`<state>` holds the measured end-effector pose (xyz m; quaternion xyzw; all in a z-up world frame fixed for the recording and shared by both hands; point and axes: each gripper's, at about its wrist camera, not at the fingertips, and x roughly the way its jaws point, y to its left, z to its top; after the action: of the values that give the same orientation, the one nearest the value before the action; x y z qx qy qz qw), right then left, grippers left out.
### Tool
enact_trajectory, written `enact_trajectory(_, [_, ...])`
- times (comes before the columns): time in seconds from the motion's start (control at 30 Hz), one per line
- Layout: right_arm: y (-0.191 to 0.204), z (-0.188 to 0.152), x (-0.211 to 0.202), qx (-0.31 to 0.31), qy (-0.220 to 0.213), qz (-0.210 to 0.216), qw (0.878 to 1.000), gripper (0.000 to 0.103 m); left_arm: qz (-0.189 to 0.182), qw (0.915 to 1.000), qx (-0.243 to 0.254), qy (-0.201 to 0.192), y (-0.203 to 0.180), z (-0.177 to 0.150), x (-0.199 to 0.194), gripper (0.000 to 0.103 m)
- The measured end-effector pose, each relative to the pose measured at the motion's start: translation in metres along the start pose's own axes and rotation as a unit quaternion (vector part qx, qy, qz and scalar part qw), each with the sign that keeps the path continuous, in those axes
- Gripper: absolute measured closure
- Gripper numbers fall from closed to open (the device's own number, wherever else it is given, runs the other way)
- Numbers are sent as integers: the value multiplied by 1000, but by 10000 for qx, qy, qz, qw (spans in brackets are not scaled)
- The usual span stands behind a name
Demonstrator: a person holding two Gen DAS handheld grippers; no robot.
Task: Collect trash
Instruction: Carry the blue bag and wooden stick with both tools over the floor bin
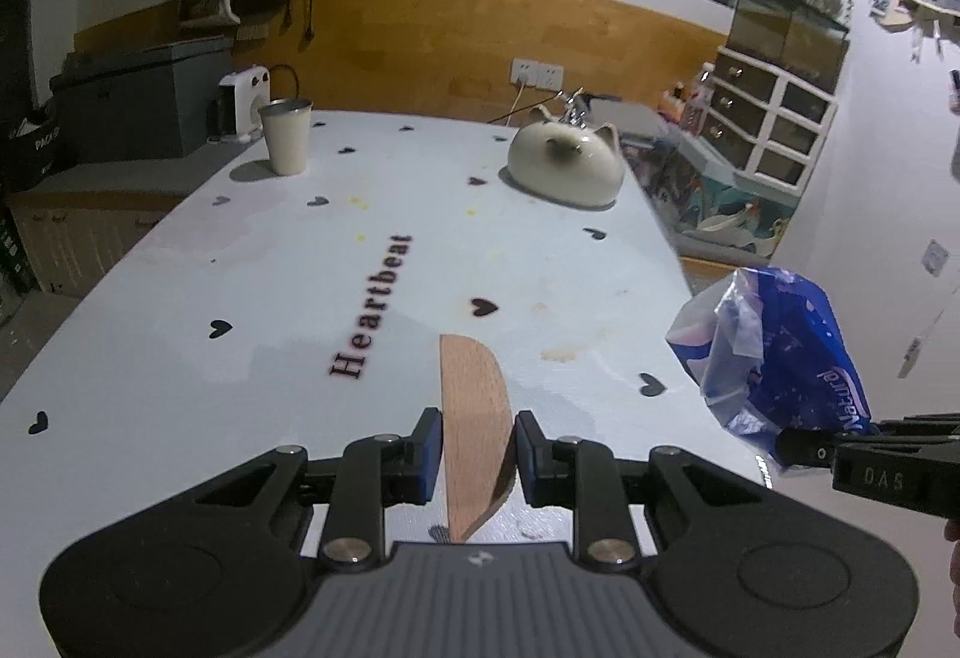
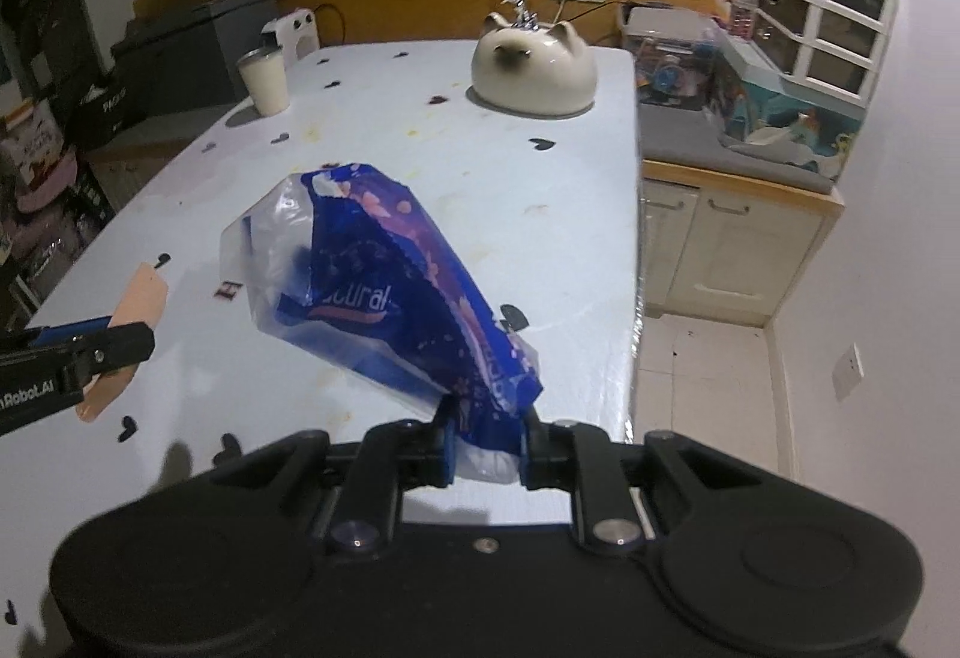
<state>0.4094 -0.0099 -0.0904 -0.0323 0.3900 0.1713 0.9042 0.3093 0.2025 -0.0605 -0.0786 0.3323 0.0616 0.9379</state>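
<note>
Your left claw is clamped tight on a flat wooden piece; it sticks up between the blue pads, off the surface. Your right claw is closed on the bottom end of a crumpled blue and clear plastic bag, which reads "Natural". The bag is lifted above the near right part of the surface and leans away toward the far left. In the left wrist view the bag hangs just right of the surface edge, near the right claw tip. Far left on the surface stands a cream cup. Far right sits a cat-shaped white bowl, upside down. Stains dot the middle of the surface.
</note>
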Motion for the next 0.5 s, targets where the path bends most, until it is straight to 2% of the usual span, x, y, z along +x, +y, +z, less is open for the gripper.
enact_trajectory(0.2, [0,-13,-34,198,-111,40,9997,85,-142,9998,134,-101,-2,-9,-31,76])
enact_trajectory(0.5, [5,-38,-77,438,-350,-140,9983,85,-363,9987,319,-164,-5,-26,-62,76])
